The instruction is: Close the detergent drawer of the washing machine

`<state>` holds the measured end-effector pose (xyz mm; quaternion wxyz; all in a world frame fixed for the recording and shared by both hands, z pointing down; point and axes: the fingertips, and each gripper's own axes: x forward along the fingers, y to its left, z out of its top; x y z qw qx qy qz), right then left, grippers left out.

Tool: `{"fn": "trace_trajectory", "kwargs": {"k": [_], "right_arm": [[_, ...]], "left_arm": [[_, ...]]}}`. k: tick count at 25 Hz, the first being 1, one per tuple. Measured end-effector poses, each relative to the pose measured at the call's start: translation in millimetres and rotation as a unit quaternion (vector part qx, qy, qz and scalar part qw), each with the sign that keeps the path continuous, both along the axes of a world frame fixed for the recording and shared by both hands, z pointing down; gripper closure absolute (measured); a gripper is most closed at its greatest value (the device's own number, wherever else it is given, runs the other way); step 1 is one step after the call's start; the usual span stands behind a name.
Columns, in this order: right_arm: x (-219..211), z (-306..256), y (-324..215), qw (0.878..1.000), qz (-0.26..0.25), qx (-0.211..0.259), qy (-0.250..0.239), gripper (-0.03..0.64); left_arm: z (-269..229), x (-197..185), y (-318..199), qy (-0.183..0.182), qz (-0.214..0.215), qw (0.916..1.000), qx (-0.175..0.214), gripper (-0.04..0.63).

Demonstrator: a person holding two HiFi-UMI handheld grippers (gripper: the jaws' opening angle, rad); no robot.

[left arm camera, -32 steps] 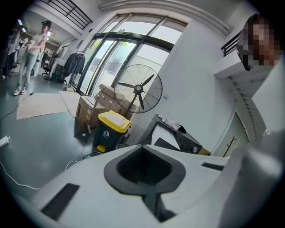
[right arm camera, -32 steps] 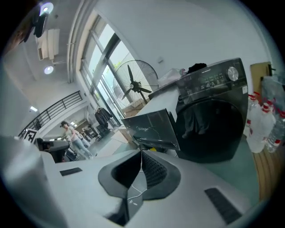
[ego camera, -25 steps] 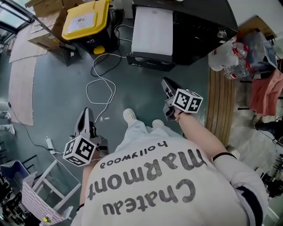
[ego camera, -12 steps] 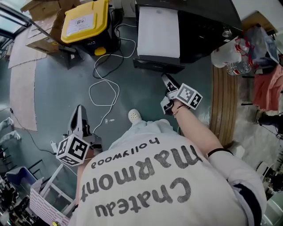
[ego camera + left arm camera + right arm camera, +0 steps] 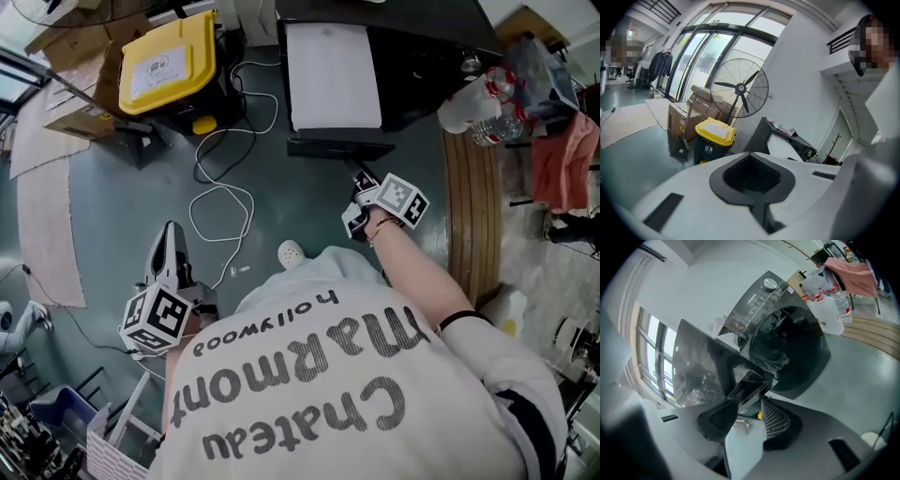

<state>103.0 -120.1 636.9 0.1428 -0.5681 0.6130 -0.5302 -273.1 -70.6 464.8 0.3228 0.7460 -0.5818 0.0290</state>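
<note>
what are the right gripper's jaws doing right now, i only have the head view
observer: In the right gripper view the right gripper has its jaws apart. They have just been opening, and nothing sits between them.
operator: where's the drawer from there
observer: The detergent drawer juts out of the washing machine. Its end is just beyond the jaw tips, in line with the gap, not gripped.
operator: and the left one
observer: The left gripper view shows the left gripper with jaws together, empty, facing a yellow-lidded bin.
</note>
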Motion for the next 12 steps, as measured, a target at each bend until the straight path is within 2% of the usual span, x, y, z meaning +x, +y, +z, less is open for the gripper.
{"fn": "trace_trajectory", "kwargs": {"k": [7, 12], "right_arm": [[0, 4, -1, 0.999, 0.026, -0.016, -0.018, 0.451], [1, 9, -3, 0.997, 0.038, -0.027, -0.056, 0.453]], "left_arm": [[2, -2, -12, 0.010, 0.007, 0.9999, 0.007, 0.588], [2, 1, -22, 0.012, 0.004, 0.9999, 0.006, 0.588]]}}
